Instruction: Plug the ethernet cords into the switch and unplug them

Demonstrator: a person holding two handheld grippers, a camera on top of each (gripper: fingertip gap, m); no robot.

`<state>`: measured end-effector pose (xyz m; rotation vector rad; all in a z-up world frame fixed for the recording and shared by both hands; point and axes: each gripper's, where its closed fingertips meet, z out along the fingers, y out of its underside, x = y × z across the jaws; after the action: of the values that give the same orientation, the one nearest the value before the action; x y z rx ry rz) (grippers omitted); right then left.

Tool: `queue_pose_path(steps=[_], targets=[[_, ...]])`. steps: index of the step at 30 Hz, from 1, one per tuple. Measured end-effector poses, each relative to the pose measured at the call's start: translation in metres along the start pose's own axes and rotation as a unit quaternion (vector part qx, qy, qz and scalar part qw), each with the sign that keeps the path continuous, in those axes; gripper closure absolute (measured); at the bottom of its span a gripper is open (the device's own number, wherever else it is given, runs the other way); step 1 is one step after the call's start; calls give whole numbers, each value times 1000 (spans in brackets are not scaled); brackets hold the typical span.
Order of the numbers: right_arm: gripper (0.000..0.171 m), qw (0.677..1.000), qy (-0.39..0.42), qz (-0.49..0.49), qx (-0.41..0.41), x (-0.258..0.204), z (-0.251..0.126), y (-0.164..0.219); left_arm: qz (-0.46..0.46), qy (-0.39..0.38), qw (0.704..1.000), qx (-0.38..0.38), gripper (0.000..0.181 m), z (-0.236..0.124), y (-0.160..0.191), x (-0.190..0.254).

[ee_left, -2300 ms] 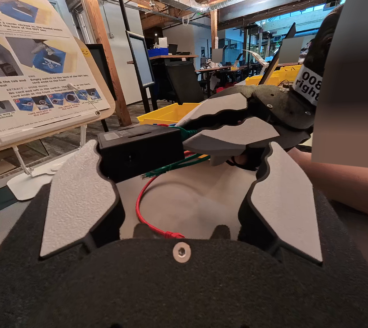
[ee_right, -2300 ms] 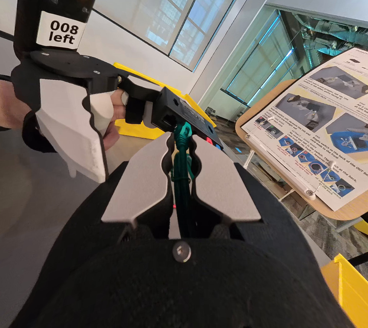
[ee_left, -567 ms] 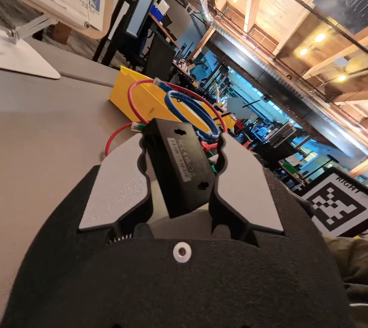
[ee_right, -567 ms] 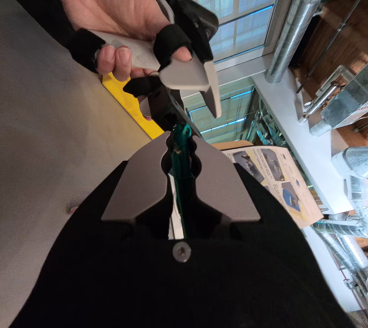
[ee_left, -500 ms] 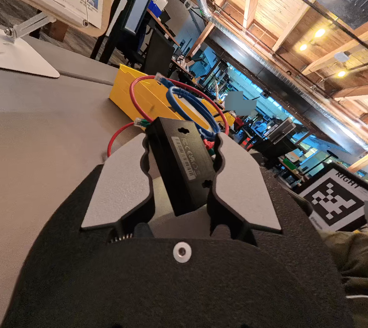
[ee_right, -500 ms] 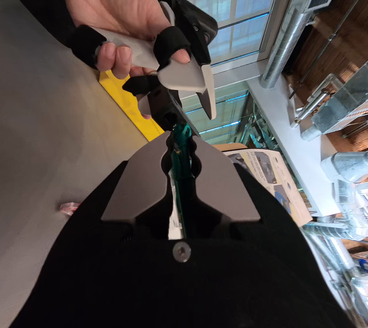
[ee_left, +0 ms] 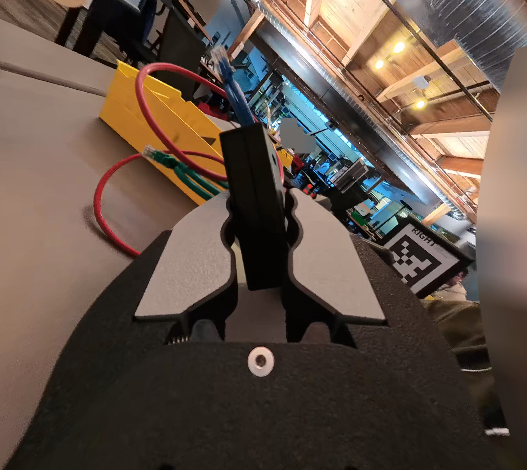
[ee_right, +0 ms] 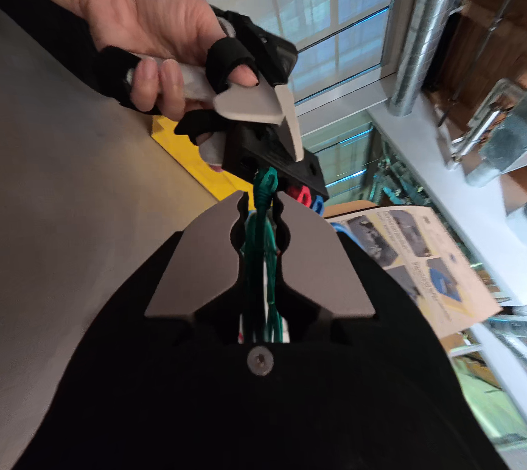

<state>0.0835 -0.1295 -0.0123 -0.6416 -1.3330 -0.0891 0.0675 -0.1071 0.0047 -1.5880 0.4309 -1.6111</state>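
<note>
My left gripper [ee_left: 256,197] is shut on the black switch [ee_left: 253,228] and holds it edge-on above the table. A red cord [ee_left: 98,208] loops from it onto the table, a blue cord [ee_left: 235,94] sticks up, and a green cord's free end [ee_left: 159,158] hangs to the left. In the right wrist view my right gripper [ee_right: 260,195] is shut on the green cord [ee_right: 261,228] just below its plug [ee_right: 266,178], which sits in a port of the switch [ee_right: 302,168]. Red [ee_right: 299,195] and blue [ee_right: 318,204] plugs sit in the neighbouring ports.
A yellow bin [ee_left: 134,114] stands on the grey table [ee_left: 42,171] behind the cords. An instruction board [ee_right: 413,256] on a stand is at the table's far side. A person's hand [ee_right: 142,14] holds the left gripper. The right gripper's marker tag [ee_left: 416,259] shows at right. The grippers are tip to tip, or close to it.
The left gripper has rolled, so the switch now stands edge-on between its fingers. The right gripper has stayed shut on the green cord at the port, and both views have tilted.
</note>
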Motion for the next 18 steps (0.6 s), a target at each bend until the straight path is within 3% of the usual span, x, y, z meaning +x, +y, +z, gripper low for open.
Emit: queue_pose_path(steps=[4, 12, 18], targets=[[140, 997, -50, 61, -7, -14, 6, 3, 24, -8, 999, 35, 151, -7, -13, 2], [146, 986, -38, 159, 38, 11, -6, -8, 23, -47, 998, 36, 151, -11, -15, -12], [125, 950, -93, 297, -36, 4, 2, 12, -12, -53, 998, 35, 152, -10, -12, -21]])
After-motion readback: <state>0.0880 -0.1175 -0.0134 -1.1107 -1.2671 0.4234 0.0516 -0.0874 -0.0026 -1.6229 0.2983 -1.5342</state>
